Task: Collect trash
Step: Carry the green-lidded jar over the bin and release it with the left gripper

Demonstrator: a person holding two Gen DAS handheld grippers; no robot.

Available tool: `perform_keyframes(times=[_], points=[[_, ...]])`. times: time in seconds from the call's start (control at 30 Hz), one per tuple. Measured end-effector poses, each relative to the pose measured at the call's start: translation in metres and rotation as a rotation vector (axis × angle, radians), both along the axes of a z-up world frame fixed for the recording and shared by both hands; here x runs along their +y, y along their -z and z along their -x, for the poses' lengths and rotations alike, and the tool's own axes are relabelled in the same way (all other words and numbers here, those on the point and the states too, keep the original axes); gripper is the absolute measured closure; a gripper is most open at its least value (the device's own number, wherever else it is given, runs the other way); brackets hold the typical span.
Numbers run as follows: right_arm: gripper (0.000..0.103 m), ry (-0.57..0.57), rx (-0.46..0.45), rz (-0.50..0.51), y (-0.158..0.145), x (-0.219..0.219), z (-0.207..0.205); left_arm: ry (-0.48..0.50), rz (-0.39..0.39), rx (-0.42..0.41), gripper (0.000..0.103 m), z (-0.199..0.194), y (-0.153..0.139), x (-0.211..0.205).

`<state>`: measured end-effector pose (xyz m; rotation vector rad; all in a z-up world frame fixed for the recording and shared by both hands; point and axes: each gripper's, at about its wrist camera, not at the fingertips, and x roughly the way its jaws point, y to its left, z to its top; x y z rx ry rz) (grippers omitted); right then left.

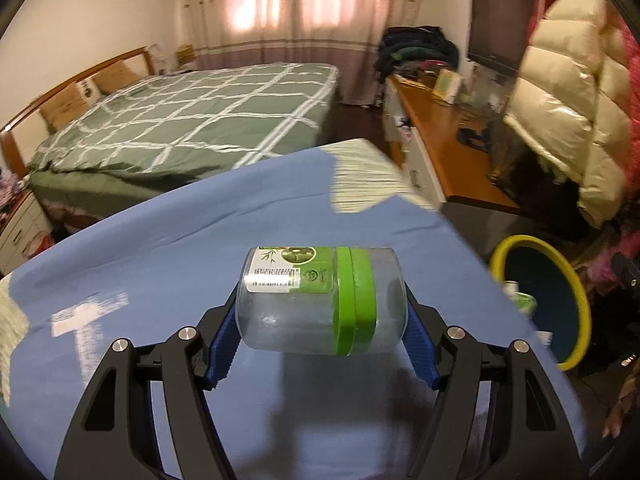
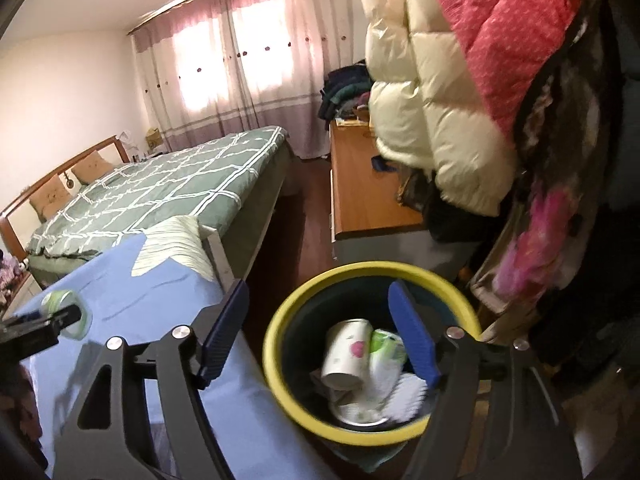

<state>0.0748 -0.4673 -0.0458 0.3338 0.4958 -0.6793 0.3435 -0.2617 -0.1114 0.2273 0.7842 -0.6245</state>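
Your left tool (image 1: 320, 332) clamps a clear, round plastic jar (image 1: 320, 300) with a green band, lifted above the blue-clothed counter (image 1: 160, 240). Your right tool (image 2: 320, 336) gapes empty over the yellow-rimmed bin (image 2: 280, 320) holding a paper cup (image 2: 346, 354) and crumpled wrappers (image 2: 386, 356).

Black skeletal left tongs (image 1: 320, 322), blue ribbed pads, silver screws, right tongs (image 2: 320, 332) seemingly alike

wrist views, shared bin (image 1: 576, 308)
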Motion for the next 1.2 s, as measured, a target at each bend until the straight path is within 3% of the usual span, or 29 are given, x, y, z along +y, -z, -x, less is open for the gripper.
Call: perform_keyframes(times=[0.37, 0.57, 0.77, 0.87, 0.9, 0.93, 1.0, 1.2], points=[[0.031, 0.055, 0.019, 0.08, -0.017, -0.047, 0.063, 0.224, -0.018, 0.02, 0.033, 0.089, -0.014, -0.127], [0.028, 0.118, 0.019, 0.06, -0.011, -0.065, 0.106, 0.342, -0.095, 0.063, 0.033, 0.134, 0.01, -0.204], [0.028, 0.15, -0.017, 0.05, -0.012, -0.07, 0.13, 0.371, -0.166, 0.13, 0.033, 0.146, 0.047, -0.248], [0.027, 0.156, -0.029, 0.047, -0.013, -0.072, 0.134, 0.365, -0.19, 0.149, 0.033, 0.146, 0.059, -0.26], [0.026, 0.154, -0.031, 0.043, -0.013, -0.072, 0.134, 0.354, -0.193, 0.148, 0.029, 0.146, 0.06, -0.261], [0.026, 0.152, -0.033, 0.04, -0.012, -0.07, 0.135, 0.345, -0.193, 0.144, 0.019, 0.146, 0.06, -0.26], [0.026, 0.145, -0.036, 0.036, -0.012, -0.07, 0.136, 0.323, -0.182, 0.129, 0.012, 0.145, 0.054, -0.255], [0.024, 0.097, -0.044, 0.023, -0.013, -0.058, 0.132, 0.258, -0.117, 0.059, 0.009, 0.145, 0.008, -0.198]])
